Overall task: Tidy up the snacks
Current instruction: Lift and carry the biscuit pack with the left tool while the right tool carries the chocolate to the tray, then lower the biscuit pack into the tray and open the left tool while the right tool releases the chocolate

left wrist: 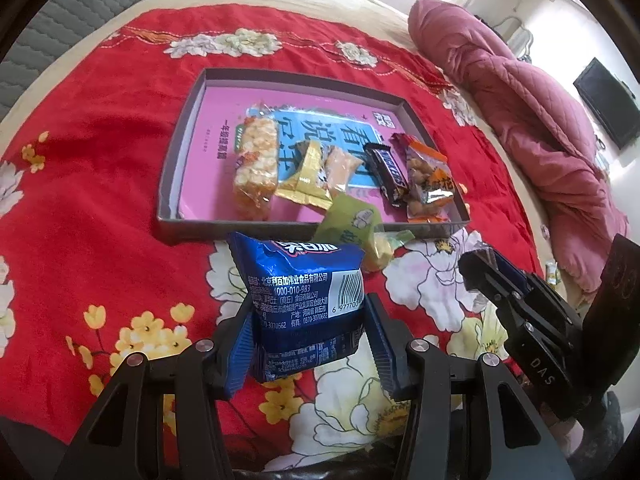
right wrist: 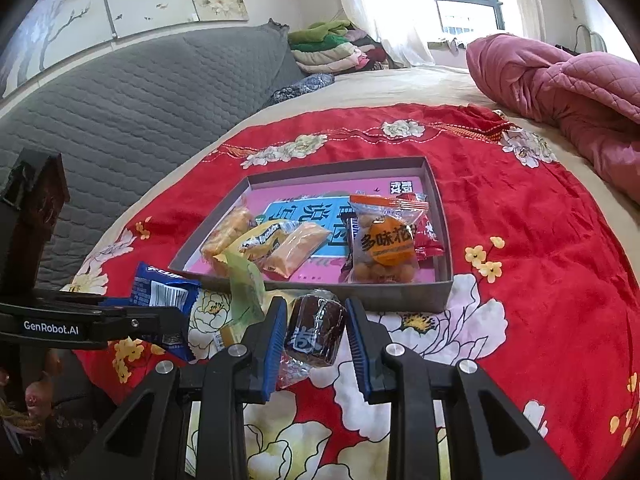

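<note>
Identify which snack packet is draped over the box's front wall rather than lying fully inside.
The pale green packet: it straddles the box rim, half spilling onto the red cloth; the other boxed snacks lie flat inside.

Bed: wide, with a tan sheet on top.
Red cloth: flat on the bed, with white and yellow flowers on it.
Grey box: a low open box on the middle of the red cloth.
Green packet: leans on the near wall of the grey box, its low end on the cloth.
Pink quilt: bunched up on the bed, past the right of the grey box.
Folded clothes: piled far behind the grey box.
</note>
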The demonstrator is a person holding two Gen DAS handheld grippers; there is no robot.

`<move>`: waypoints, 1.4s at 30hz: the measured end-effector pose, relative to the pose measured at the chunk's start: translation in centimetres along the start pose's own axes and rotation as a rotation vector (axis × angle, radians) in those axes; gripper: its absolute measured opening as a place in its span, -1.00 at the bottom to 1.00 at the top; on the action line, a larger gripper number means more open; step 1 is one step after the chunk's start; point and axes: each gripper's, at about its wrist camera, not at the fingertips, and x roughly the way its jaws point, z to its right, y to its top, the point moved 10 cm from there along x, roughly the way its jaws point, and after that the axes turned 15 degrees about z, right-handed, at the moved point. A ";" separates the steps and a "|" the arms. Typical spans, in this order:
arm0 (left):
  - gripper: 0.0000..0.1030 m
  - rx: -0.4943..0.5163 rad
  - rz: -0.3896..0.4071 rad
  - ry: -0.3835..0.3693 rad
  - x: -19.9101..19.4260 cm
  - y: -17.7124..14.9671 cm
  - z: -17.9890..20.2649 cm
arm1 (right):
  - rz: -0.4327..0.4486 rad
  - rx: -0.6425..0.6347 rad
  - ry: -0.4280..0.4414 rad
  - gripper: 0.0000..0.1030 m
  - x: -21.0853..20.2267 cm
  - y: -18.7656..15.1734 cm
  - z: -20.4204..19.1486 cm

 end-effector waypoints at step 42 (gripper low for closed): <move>0.03 -0.083 0.127 0.096 7.2 9.1 -7.8 | -0.197 -0.056 -0.008 -0.21 3.6 -5.1 -0.1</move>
